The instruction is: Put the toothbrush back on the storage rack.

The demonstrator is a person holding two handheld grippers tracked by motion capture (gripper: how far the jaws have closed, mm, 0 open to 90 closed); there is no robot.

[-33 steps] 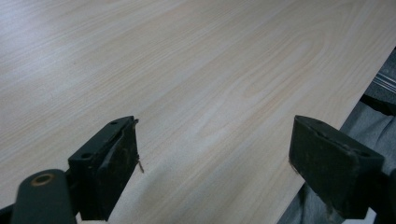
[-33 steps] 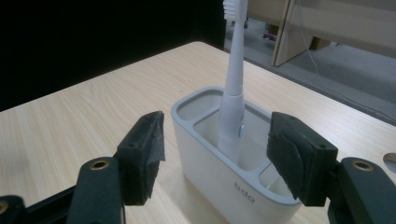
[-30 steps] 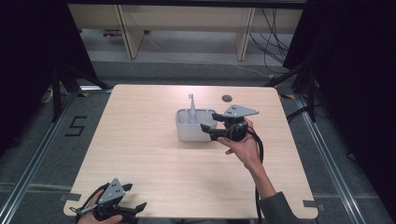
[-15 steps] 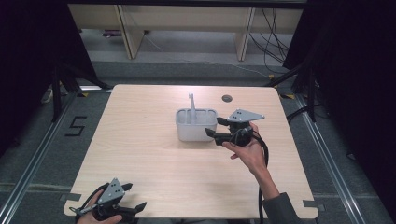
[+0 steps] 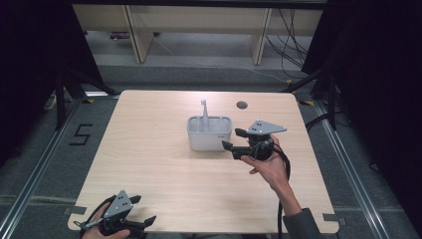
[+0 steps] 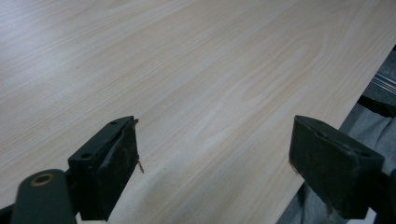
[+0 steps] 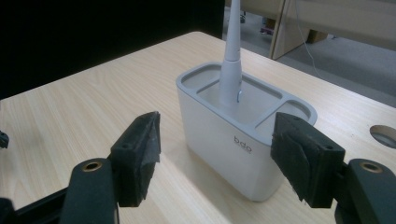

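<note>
A white compartmented holder [image 5: 209, 138] stands near the middle of the wooden table [image 5: 149, 149], with a slim white stick [image 5: 203, 109] upright in it. My right gripper [image 5: 232, 139] hovers just right of the holder, open, its jaws pointing at the holder's side and holding nothing. In the right gripper view the holder [image 7: 224, 135] sits between and beyond the gripper's [image 7: 219, 156] spread jaws, and the stick [image 7: 231, 56] rises from its large back compartment. My left gripper [image 5: 144, 209] rests at the table's front left edge, open. The left gripper [image 6: 215, 163] has bare tabletop between its jaws.
A round cable hole [image 5: 242, 105] lies in the table behind the holder, also seen as the hole [image 7: 385, 135] at the right edge. Wooden shelving legs [image 5: 134, 35] and cables [image 5: 293, 30] stand beyond the far edge. Metal floor rails [image 5: 348, 164] flank the table.
My right gripper has drawn a little down and toward the person, away from the holder's top corner. The left gripper and the holder have stayed put.
</note>
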